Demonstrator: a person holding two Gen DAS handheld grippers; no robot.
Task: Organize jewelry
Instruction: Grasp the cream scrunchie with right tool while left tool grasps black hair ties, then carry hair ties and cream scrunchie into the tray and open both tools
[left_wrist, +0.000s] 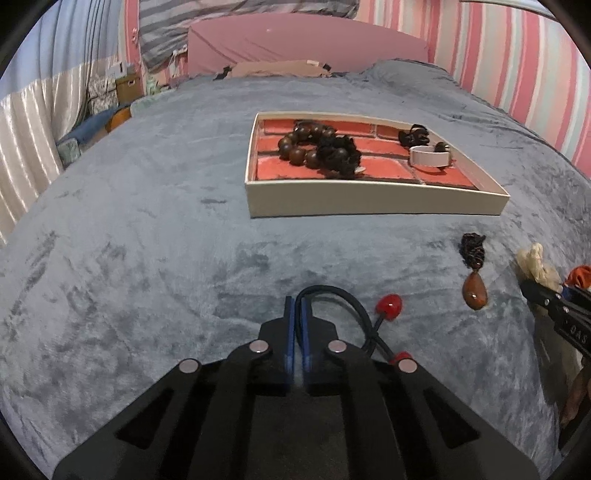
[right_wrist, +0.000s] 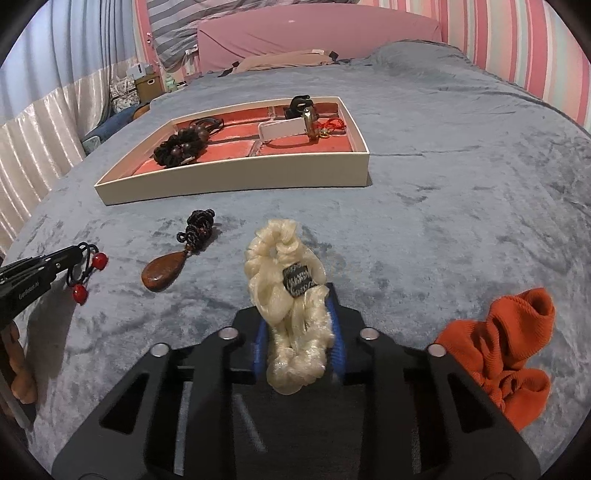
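My left gripper (left_wrist: 297, 310) is squeezed almost shut on a dark hair tie (left_wrist: 343, 314). The tie loops out to the right of my blue fingers (left_wrist: 289, 325). It has a red bead (left_wrist: 388, 305) on a short stalk, and a second red bead (left_wrist: 402, 356) sits close to the gripper body. In the right view I can see this gripper (right_wrist: 74, 254) from the side, with the hair tie (right_wrist: 79, 269) and its two red beads hanging off the tip, just above the blanket (right_wrist: 443, 221).

My right gripper (right_wrist: 297, 314) is closed on a cream scrunchie (right_wrist: 284, 280). The scrunchie is puffy and fills the gap between the fingers (right_wrist: 338, 332). It has a small dark tag (right_wrist: 298, 280) on top. From the left view I see the scrunchie (left_wrist: 535, 266) and the right gripper (left_wrist: 532, 286) at the edge.

An orange scrunchie (right_wrist: 506, 350) lies on the blanket to my right, just beside the gripper. A brown pendant (right_wrist: 162, 273) on a dark braided cord (right_wrist: 199, 229) lies between my two grippers.

Farther away sits a tray (right_wrist: 236, 177) with white walls and a red floor. A brown bead bracelet (left_wrist: 303, 146) and a black scrunchie (left_wrist: 338, 153) are touching in its left part. A white band (left_wrist: 428, 157) and a small black thing (left_wrist: 413, 136) are in its right part. I cannot tell what the small black thing is.
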